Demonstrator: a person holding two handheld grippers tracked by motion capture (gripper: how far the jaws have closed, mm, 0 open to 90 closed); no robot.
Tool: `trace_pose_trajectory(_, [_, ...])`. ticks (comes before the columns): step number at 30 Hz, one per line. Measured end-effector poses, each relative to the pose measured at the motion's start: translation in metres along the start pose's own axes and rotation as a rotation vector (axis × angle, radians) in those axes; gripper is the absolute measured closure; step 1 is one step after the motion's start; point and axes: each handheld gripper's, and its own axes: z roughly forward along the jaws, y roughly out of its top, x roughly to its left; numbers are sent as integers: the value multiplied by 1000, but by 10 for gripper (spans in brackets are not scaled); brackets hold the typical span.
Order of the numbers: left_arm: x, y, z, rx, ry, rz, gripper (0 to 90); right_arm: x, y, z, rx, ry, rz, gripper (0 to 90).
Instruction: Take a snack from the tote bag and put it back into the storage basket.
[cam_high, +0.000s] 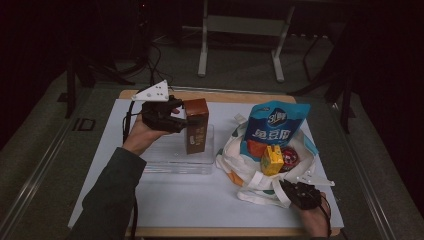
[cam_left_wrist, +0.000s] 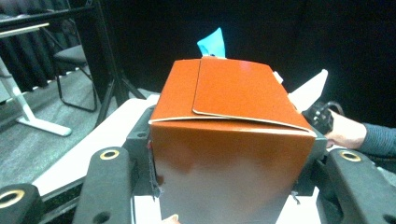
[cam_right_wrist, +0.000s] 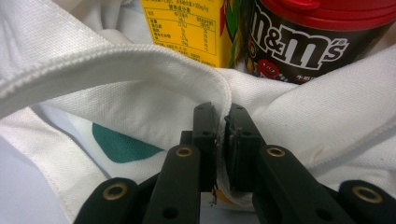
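Dim room, dark floor, and a white-topped table (cam_high: 200, 200) carrying a clear tray (cam_high: 200, 167) on the left and a white tote (cam_high: 235, 160) on the right. Over the tray, the left gripper (cam_high: 182, 122) clamps a brown carton (cam_high: 196, 125) by its sides near the top; in the left gripper view the carton (cam_left_wrist: 229, 158) sits squarely between the jaws, upright, its foot at or just above the tray floor, which of the two I cannot tell. The right gripper (cam_high: 295, 192) has its jaws nearly together on the tote's near rim (cam_right_wrist: 224, 100), pinching the cloth. Behind that rim stand a yellow box (cam_right_wrist: 187, 28) and a candy tub (cam_right_wrist: 308, 37), with a blue bag (cam_high: 275, 125) rising at the back. The risks, as I judge them: the carton is tall and narrow, so letting go before it is fully down, or with any tilt, could tip it against the tray wall. Its smooth sides could also slip in the grip. On the other side, a tug on the pinched cloth could drag the tote and topple the tub or the blue bag; letting the rim go could let it fold over the things inside.
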Motion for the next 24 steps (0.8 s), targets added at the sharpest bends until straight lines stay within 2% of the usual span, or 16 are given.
trace_pose_trajectory(15, [4, -8, -5, 84, 24, 17, 429, 0, 0, 0, 1, 1, 1, 837])
trace_pose_trajectory(24, [6, -14, -9, 142, 24, 29, 429, 0, 0, 0, 1, 1, 2, 837])
